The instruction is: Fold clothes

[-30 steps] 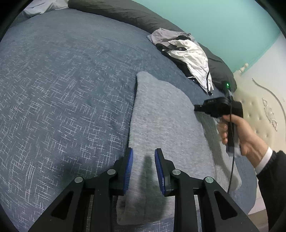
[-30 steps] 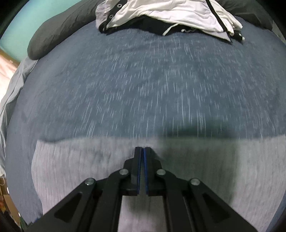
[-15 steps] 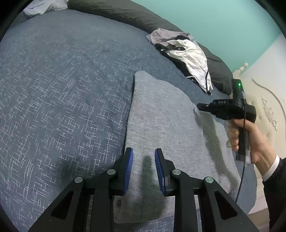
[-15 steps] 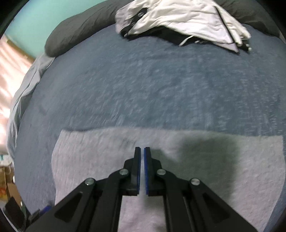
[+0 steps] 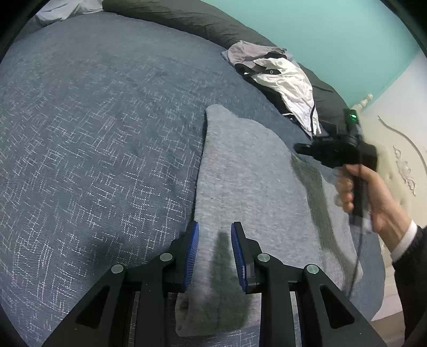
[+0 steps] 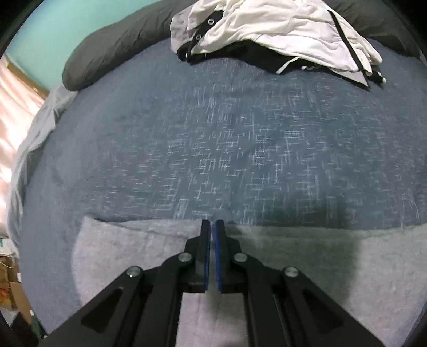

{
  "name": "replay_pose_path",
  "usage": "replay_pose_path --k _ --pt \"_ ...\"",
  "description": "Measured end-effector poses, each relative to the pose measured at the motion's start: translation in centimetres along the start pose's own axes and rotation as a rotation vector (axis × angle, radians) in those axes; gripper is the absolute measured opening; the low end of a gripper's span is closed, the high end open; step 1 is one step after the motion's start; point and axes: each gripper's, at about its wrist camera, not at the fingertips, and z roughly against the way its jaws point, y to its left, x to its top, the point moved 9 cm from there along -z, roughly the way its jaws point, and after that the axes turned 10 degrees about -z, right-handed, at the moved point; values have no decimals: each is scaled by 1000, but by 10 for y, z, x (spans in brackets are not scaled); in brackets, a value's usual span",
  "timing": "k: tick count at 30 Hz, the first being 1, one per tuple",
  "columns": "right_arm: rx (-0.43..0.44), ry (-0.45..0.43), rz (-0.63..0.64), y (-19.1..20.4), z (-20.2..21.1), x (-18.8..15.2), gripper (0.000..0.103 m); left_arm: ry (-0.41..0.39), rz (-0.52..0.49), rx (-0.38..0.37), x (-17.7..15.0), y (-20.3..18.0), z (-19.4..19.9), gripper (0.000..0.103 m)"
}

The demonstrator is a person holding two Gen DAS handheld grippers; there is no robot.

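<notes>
The left tool (image 5: 214,253) hangs with its jaws parted over the near end of the grey cloth (image 5: 248,173), gripping nothing, while the right tool (image 6: 212,256) is clenched tight and empty above the cloth's far edge, held in a hand (image 5: 373,197) at the right. The cloth lies folded in a long flat strip on the blue bed (image 5: 93,133). Beyond it a white and black heap of clothes (image 6: 280,34) sits against the dark pillows (image 5: 186,18).

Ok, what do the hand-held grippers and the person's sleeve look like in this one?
Both hand-held grippers, left and right, have black angular fingers with blue ribbed pads and silver pivot screws. The right one's black body carries a green light and a dark cable. A dark sleeve covers a white cuff.
</notes>
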Motion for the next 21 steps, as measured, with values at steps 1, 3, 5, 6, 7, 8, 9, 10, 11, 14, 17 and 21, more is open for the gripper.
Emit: replay_pose_path --k 1,3,5,6,7,8,9,10,11,14,17,21 --pt "-6 -1 9 -1 7 -3 2 2 -5 4 0 0 0 28" --pt "-4 11 22 -4 24 -17 2 5 -7 6 -1 -2 -1 28" --pt "-18 34 33 -10 32 -32 2 7 -6 5 -2 -3 -2 28" --pt "-22 46 33 -14 35 -39 2 7 -7 6 -2 -4 -2 28" --pt "-25 59 29 -18 40 -47 2 7 -9 8 -2 -4 -2 28" --pt "-27 68 25 -21 42 -53 2 6 -12 11 -2 -4 -2 28" --pt "-30 76 26 -24 42 -59 2 6 -15 15 -2 -4 -2 28" --pt "-38 82 28 -26 42 -65 2 6 -18 18 -2 -4 -2 28" --pt "-39 85 26 -29 44 -69 2 6 -20 22 -2 -4 -2 28" --pt "-44 97 24 -31 41 -79 2 8 -24 25 -2 -5 -3 28" --pt "-62 120 29 -32 31 -91 2 8 -30 23 -2 -7 -3 28" --pt "-73 149 22 -36 22 -107 2 8 -31 24 -2 -7 -2 28"
